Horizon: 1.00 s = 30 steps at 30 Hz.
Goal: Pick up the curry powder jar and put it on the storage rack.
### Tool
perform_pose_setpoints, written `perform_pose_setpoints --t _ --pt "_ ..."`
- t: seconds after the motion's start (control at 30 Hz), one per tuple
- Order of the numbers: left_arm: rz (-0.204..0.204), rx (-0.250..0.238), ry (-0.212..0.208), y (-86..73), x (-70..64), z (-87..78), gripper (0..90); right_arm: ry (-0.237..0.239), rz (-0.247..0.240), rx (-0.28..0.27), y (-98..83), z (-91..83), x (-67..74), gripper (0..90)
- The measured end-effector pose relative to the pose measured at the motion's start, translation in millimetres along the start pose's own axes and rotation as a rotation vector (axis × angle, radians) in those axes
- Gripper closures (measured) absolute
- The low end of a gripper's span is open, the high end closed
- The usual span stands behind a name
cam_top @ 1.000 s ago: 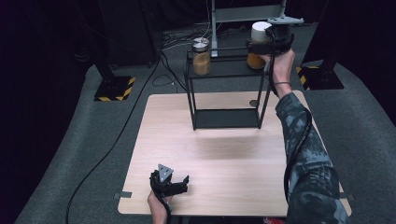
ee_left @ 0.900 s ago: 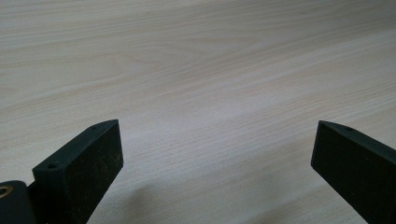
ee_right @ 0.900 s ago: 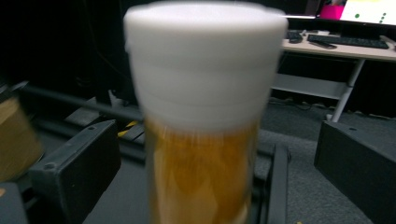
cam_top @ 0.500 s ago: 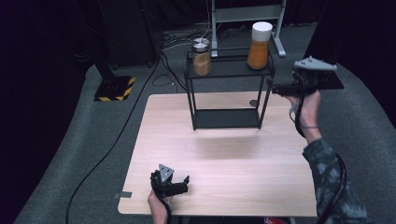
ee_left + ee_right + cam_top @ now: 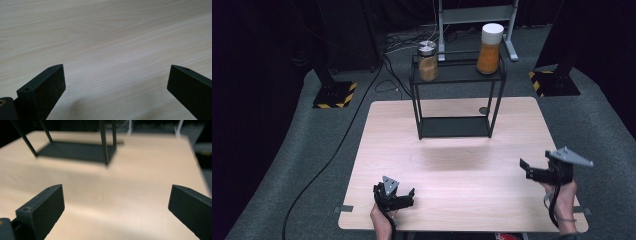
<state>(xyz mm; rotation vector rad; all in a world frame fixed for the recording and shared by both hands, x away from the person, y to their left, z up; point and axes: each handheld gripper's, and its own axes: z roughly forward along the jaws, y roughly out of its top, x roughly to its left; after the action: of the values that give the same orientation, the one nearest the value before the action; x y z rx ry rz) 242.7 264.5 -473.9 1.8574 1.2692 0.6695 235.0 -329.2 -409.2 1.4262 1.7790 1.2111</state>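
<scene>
Well ahead of the empty, wide-open right gripper point(image 5: 528, 170) stood the black rack point(image 5: 455, 95) bearing the white-capped orange jar point(image 5: 489, 49) and a smaller jar point(image 5: 428, 61), bare table point(image 5: 452, 165) between, while the left gripper point(image 5: 408, 197) gaped too.

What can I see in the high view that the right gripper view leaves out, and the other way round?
The high view alone gives both jars on the shelf's top tier, the small jar and the tall white-lidded jar, plus the left gripper and the person's hands. The right gripper view alone gives a close look between the right gripper jaws, spread wide with nothing between them. Both share the black shelf and the wooden table.
</scene>
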Motion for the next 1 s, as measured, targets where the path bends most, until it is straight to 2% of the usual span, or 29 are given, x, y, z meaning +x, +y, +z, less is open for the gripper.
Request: perform_pose_setpoints --t 0.07,0.1,0.17,0.3,0.37,0.6,0.7,0.9,1.0 --pt "0.000 0.004 0.002 0.7 -0.5 0.4 1.2 -0.014 0.039 0.035 -24.0 -0.3 -0.6 0.0" --pt "0.005 0.006 0.003 1.2 -1.1 0.9 1.2 -0.015 0.039 0.053 -32.4 0.8 -1.4 0.0" --pt "0.013 0.015 0.005 2.8 -2.3 1.8 1.1 -0.050 0.028 0.087 -41.9 3.0 2.3 0.0" --pt "0.011 0.017 0.009 3.1 -2.6 1.9 1.1 -0.056 0.036 0.101 -54.7 5.5 1.6 0.0" --pt "0.008 0.021 0.006 4.0 -2.1 2.3 1.2 -0.053 0.034 0.128 -54.9 8.2 1.0 0.0" --pt "0.011 0.029 0.013 5.5 -3.6 3.4 1.1 -0.052 0.049 0.157 -61.0 11.3 0.5 0.0" --pt "0.017 0.032 0.016 6.0 -4.7 3.8 1.2 -0.062 0.034 0.158 -61.2 10.6 2.9 0.0" --pt "0.024 0.032 0.016 5.9 -5.3 3.6 1.2 -0.057 0.053 0.152 -61.9 10.1 -1.4 0.0" --pt "0.032 0.031 0.015 5.8 -5.9 3.7 1.2 -0.061 0.045 0.159 -60.8 11.1 -0.2 0.0"
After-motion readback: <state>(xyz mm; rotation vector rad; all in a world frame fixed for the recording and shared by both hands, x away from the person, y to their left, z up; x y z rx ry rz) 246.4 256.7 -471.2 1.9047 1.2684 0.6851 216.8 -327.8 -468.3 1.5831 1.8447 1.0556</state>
